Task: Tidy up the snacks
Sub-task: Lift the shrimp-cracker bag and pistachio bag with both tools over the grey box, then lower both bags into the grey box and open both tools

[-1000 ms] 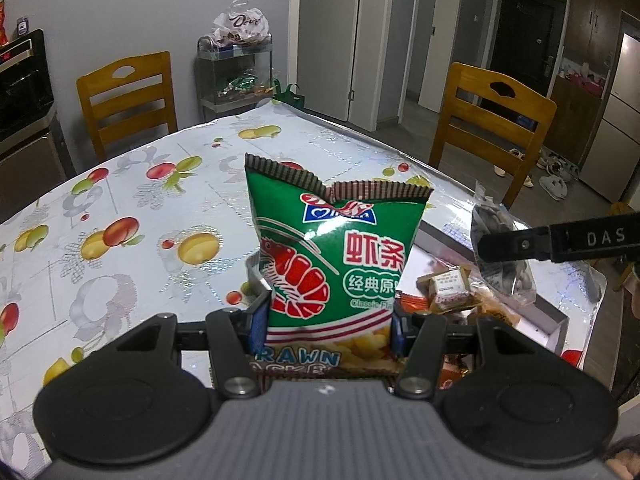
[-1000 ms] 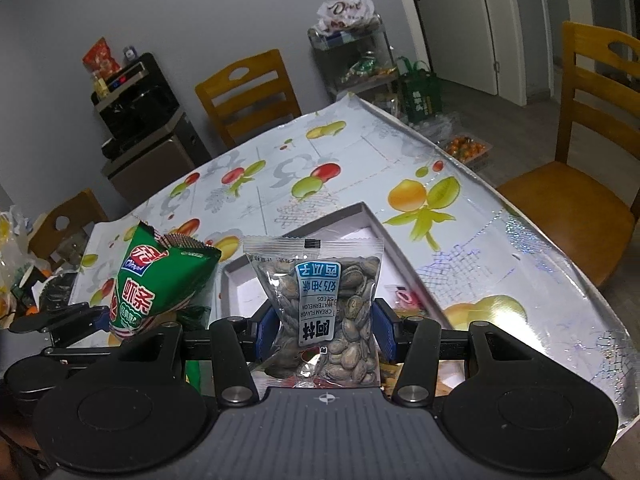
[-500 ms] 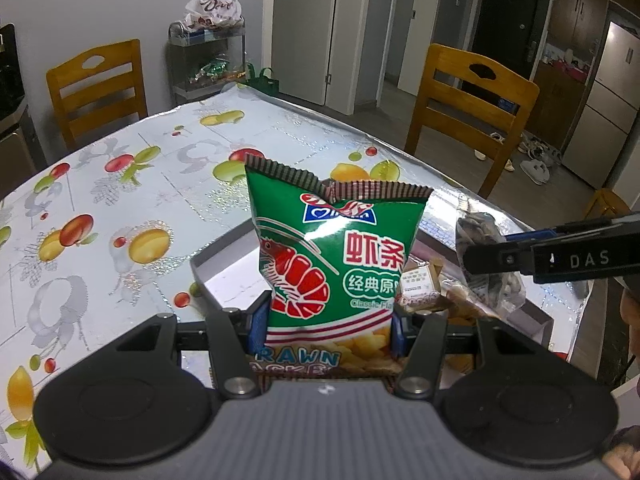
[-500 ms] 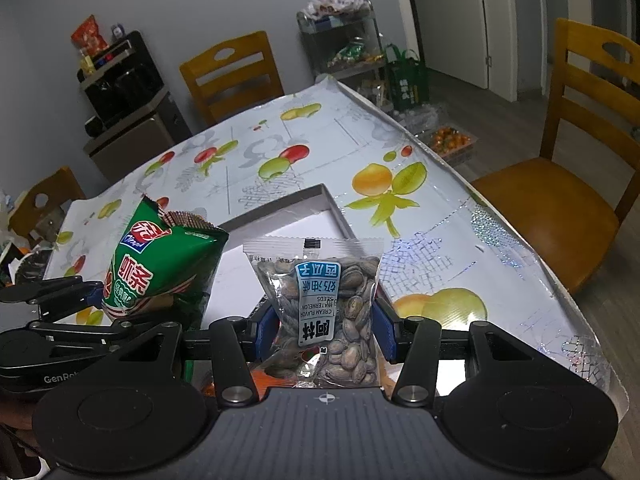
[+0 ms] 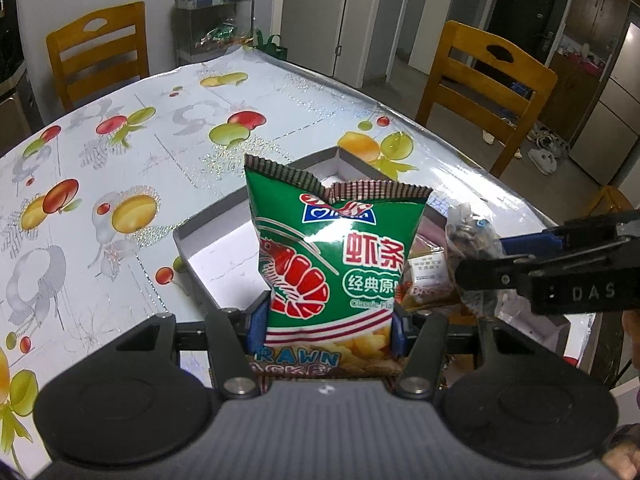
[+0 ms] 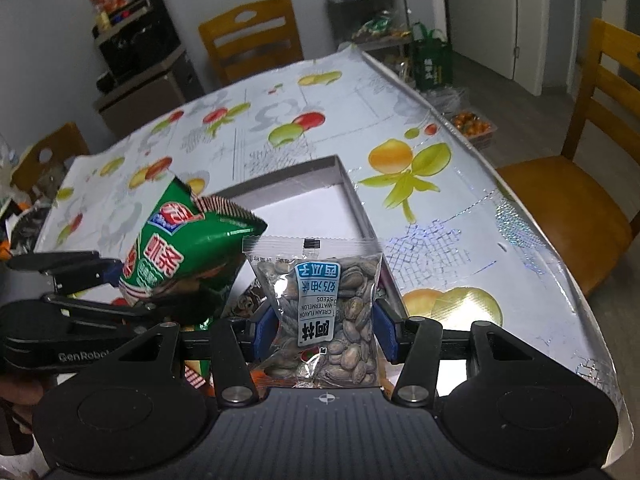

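My left gripper [image 5: 325,330] is shut on a green prawn cracker bag [image 5: 332,256] and holds it upright above the near end of a grey tray [image 5: 208,220]. The bag also shows in the right wrist view [image 6: 180,256]. My right gripper [image 6: 324,330] is shut on a clear watermelon seed packet [image 6: 320,308], held over the tray [image 6: 352,200]. The seed packet also shows at the right of the left wrist view [image 5: 468,236]. Small wrapped snacks [image 5: 428,276] lie in the tray's near end.
The table [image 5: 120,152] has a fruit-print cover. Wooden chairs [image 5: 484,80] stand around it. A wire rack with snack bags [image 5: 218,28] stands at the far wall. A dark cabinet [image 6: 144,60] stands at the back left. The tray's far half shows bare white floor.
Both grippers have drawn closer to the tray with their bags and moved nearer to each other. Both stay shut on their bags.
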Tool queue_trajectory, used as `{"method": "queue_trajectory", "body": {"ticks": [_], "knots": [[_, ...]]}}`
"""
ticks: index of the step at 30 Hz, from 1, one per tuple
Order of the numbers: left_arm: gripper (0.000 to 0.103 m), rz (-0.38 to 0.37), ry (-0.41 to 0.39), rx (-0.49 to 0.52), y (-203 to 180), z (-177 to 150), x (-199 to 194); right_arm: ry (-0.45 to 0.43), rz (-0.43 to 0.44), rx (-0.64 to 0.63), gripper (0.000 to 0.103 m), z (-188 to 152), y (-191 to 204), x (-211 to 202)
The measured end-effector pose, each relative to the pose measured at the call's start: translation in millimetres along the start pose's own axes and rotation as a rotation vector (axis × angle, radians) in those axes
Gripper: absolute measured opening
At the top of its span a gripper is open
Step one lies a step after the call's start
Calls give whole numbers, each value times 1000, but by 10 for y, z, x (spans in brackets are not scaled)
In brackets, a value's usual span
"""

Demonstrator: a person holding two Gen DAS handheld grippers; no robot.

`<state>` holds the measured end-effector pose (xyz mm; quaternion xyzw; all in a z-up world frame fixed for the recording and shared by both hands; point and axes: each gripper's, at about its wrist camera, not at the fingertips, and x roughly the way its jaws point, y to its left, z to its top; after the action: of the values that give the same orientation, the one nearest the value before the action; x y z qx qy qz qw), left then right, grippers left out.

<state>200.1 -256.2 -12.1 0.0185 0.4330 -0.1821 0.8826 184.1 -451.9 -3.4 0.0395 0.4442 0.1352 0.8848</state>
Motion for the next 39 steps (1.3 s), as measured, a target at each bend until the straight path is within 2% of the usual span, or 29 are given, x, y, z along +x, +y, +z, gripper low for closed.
{"method": "queue_trajectory", "body": {"ticks": [12, 13, 15, 18, 24, 28, 31, 39], "knots": [[59, 3, 27, 0, -1, 35, 101, 36, -1, -33, 57, 34, 7, 115], [62, 2, 28, 0, 2, 38, 106, 36, -2, -32, 58, 37, 6, 117], [66, 4, 28, 1, 1, 38, 105, 30, 2, -33, 65, 44, 13, 105], [71, 1, 25, 7, -7, 39, 101, 27, 1, -42, 68, 53, 32, 102], [71, -1, 12, 10, 7, 36, 52, 12, -7, -39, 71, 60, 44, 50], [81, -4, -9, 12, 13, 36, -16, -5, -10, -28, 72, 74, 44, -14], [83, 3, -28, 21, 9, 34, -78, -15, -11, -22, 73, 71, 53, -45], [83, -3, -67, 25, 38, 8, -221, -48, -12, -7, 73, 71, 94, -133]]}}
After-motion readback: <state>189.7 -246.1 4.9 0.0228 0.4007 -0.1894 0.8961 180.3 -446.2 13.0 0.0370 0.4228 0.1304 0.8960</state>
